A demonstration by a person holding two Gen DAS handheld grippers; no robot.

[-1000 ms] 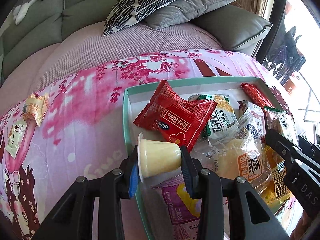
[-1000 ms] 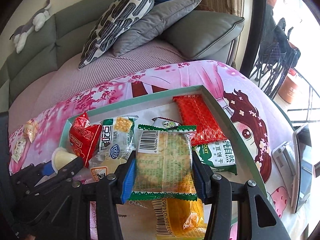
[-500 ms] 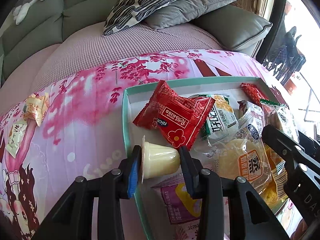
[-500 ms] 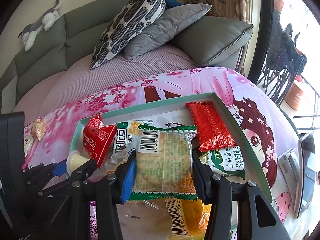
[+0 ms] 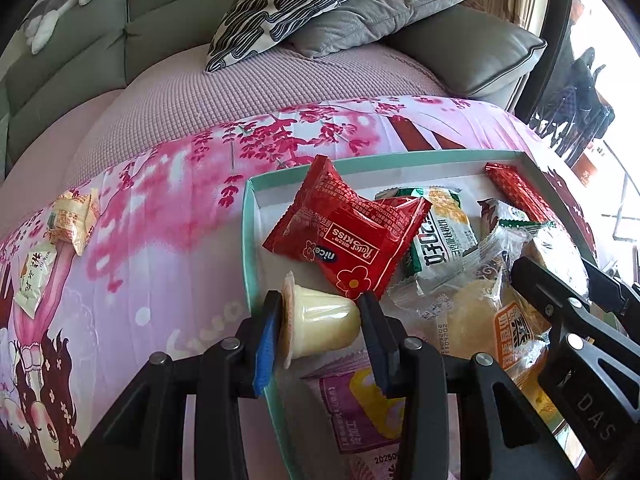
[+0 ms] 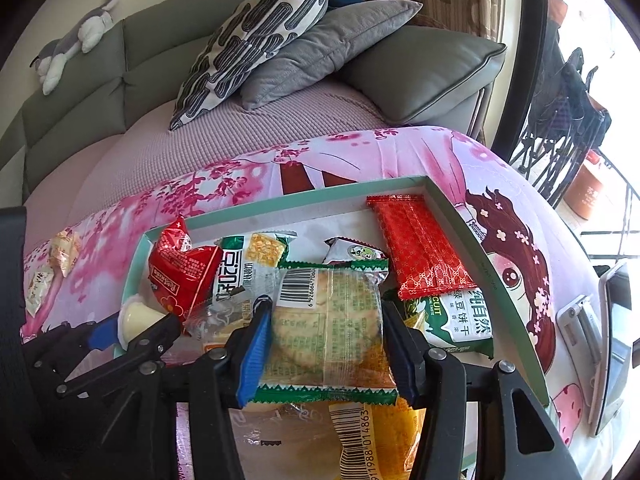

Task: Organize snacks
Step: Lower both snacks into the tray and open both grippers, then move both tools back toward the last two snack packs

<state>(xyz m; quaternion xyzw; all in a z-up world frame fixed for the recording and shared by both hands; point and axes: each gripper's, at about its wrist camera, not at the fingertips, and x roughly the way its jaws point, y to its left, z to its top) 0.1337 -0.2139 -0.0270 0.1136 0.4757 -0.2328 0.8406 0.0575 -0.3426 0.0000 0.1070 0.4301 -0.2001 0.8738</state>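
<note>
A pale yellow jelly cup point(image 5: 320, 320) lies on its side between the pads of my left gripper point(image 5: 320, 298), over the left rim of the teal tray point(image 5: 250, 240). The pads still touch its lid and base while the jaws are opening. A green-edged cracker packet point(image 6: 328, 332) sits between the pads of my right gripper point(image 6: 326, 306), just above the pile of snacks in the tray. These jaws are opening too, with the pads still at the packet's sides. In the tray lie a red Kiss packet point(image 5: 348, 232), a red bar point(image 6: 420, 248) and several other packets.
Two small snack packets point(image 5: 72, 216) point(image 5: 34, 276) lie loose on the pink printed cloth point(image 5: 160, 240), left of the tray. A phone on a stand point(image 6: 616, 340) stands right of the tray. Behind the table is a sofa with pillows point(image 6: 256, 40).
Both grippers kept their places. The jelly cup sits slightly lower and more tilted between the left pads than a second ago. The right wrist view shifted a little.
</note>
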